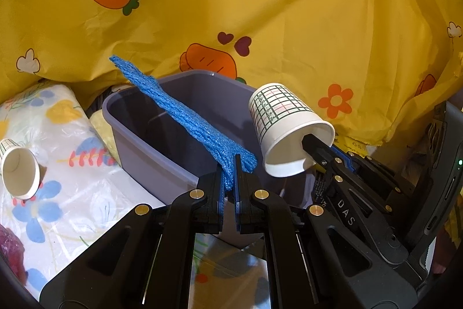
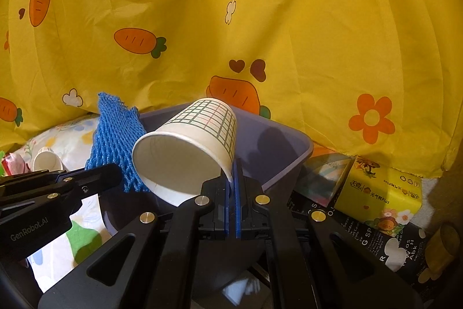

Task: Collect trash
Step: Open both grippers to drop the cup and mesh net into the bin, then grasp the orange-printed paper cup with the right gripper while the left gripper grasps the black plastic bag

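Left wrist view. Left gripper (image 1: 230,164) clamped on one end of a blue foam net sleeve (image 1: 185,118), which slants up across the grey plastic bin (image 1: 139,146). Right gripper (image 1: 311,148), just right of the bin, pinches the wall of a checked paper cup (image 1: 289,129) over the bin's right rim. Risk: the limp sleeve reaches past the far rim and may drape outside the bin on release. Count: one bin, one sleeve, two cups; the second cup (image 1: 18,168) lies well left of the bin on floral plastic sheeting (image 1: 86,193).

Right wrist view. Right gripper (image 2: 231,178) closed on the cup's (image 2: 188,146) rim, mouth toward the camera, over the bin (image 2: 277,152). Risk: so thin a pinch could let the cup roll out beside the bin. Count: one sleeve (image 2: 115,135), two cups, the spare (image 2: 46,161) left of the bin; one yellow tissue pack (image 2: 382,193) right of it.
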The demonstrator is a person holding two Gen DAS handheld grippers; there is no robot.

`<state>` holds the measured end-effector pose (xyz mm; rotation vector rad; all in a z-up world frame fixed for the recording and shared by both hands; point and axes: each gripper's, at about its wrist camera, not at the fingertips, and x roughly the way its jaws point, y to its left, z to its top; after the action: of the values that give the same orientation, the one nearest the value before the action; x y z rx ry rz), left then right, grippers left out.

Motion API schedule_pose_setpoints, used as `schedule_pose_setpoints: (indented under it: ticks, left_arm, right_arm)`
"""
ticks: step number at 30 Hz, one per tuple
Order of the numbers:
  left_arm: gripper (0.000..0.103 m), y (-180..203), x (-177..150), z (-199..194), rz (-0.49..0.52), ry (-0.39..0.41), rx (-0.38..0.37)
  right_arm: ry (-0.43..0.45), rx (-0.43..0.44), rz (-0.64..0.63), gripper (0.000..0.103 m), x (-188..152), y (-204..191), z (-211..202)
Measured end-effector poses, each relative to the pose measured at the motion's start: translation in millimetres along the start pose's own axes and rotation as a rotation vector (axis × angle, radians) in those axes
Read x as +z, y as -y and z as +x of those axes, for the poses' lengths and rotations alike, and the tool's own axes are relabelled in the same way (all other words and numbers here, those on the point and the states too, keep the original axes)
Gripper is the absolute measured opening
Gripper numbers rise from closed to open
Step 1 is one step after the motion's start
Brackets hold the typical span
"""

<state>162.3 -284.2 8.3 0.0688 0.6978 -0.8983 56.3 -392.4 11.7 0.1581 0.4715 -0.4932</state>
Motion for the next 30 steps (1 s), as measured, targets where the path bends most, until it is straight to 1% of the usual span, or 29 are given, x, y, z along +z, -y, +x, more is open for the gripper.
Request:
schedule_pose_setpoints:
  ticks: [8, 10, 11, 12, 13, 15, 16, 17, 18, 19, 22, 30]
  left_arm:
    - [0.005, -1.2, 0.9, 5.3, 0.001, -0.008, -0.029]
    - [0.010, -2.7, 1.2, 5.2, -0.003, -0.005, -0.052]
    - [0.016, -4.4, 1.6, 4.2, -0.011, -0.003, -0.066]
    - [0.027, -5.1, 1.9, 2.2, -0.013, 0.004, -0.070]
    - [0.035, -5.2, 2.2, -1.0, -0.007, 0.016, -0.068]
    - [0.071, -5.1, 2.5, -9.3, -0.002, 0.043, -0.061]
    - [0.077, -6.2, 2.7, -13.1, -0.011, 0.056, -0.054]
    - [0.079, -8.2, 3.1, -16.3, -0.022, 0.068, -0.059]
    - [0.080, -10.5, 3.5, -18.7, -0.034, 0.074, -0.069]
    - [0.080, -13.0, 3.8, -20.8, -0.048, 0.078, -0.070]
    - [0.082, -18.3, 2.5, -28.1, -0.067, 0.096, -0.053]
    - [0.086, -21.0, -8.9, -55.8, -0.056, 0.150, 0.086]
  right_arm:
    - [-0.014, -0.002, -0.002, 0.004, 1.8, 1.2, 6.3]
    - [-0.019, 0.000, -0.003, 0.004, 2.1, 1.3, 8.7]
    - [-0.022, 0.002, -0.003, 0.004, 2.3, 1.6, 10.0]
    - [-0.024, 0.002, -0.001, 0.004, 2.4, 2.2, 11.2]
    - [-0.026, 0.004, 0.002, 0.005, 2.3, 2.9, 12.1]
    - [-0.032, 0.008, 0.005, 0.008, 2.3, 4.5, 14.5]
    - [-0.034, 0.011, 0.009, 0.016, 2.4, 5.6, 15.9]
    - [-0.037, 0.016, 0.010, 0.026, 2.5, 6.3, 17.1]
    - [-0.036, 0.019, 0.012, 0.030, 2.7, 6.7, 17.6]
    - [-0.033, 0.015, 0.011, 0.037, 2.9, 6.6, 17.4]
    - [-0.027, 0.015, 0.008, 0.045, 3.0, 6.5, 16.4]
    - [-0.007, 0.017, -0.007, 0.065, 1.0, -0.2, 7.6]
